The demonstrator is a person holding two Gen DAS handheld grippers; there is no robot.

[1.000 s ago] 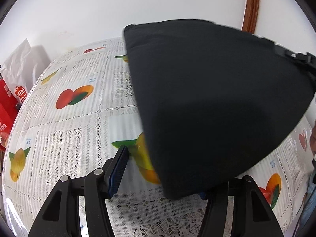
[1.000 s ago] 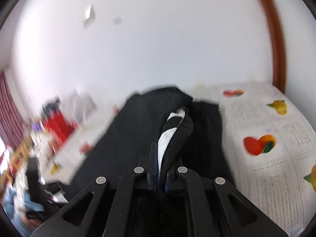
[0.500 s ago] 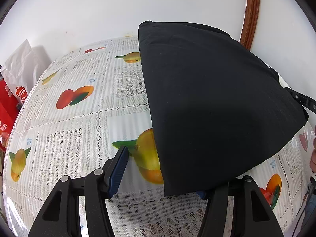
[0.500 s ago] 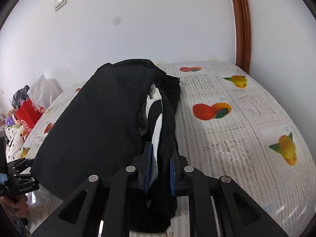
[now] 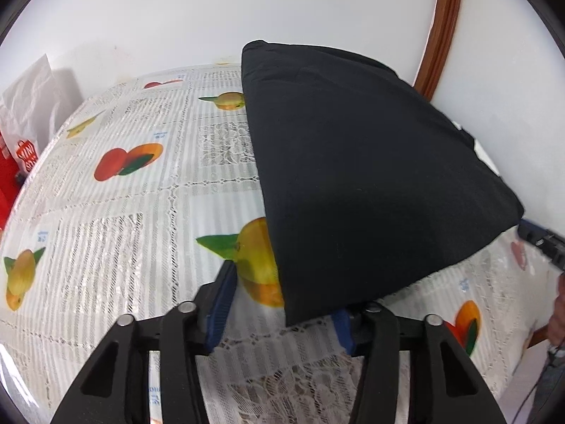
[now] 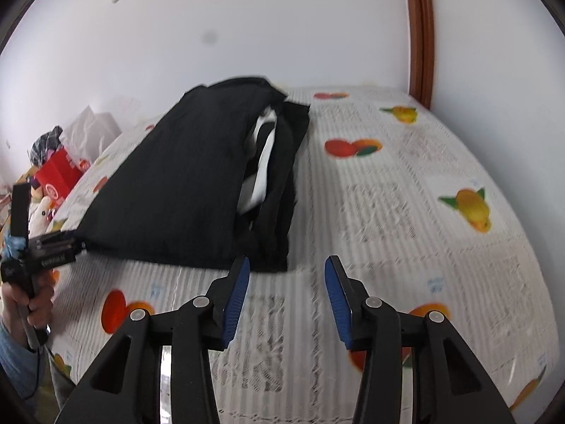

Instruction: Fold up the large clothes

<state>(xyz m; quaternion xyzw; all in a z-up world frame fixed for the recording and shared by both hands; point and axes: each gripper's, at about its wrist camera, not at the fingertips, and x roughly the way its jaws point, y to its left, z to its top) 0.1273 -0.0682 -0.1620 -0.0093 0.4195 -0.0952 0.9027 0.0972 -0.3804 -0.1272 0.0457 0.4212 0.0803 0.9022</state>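
A folded black garment lies on the fruit-print tablecloth. In the right wrist view the garment shows a white inner layer at its open right edge. My left gripper is open, its fingers either side of the garment's near corner; the right finger is partly hidden under the cloth. My right gripper is open and empty, just in front of the garment's near edge. The left gripper also shows in the right wrist view, at the garment's left corner.
A white plastic bag and red packaging sit at the table's left end. A white wall and a brown door frame stand behind the table. The table's near edge drops off below the grippers.
The right gripper has opened and let go of the garment, then drawn back. The garment has come down flat onto the table. The left gripper has stayed open at the corner.
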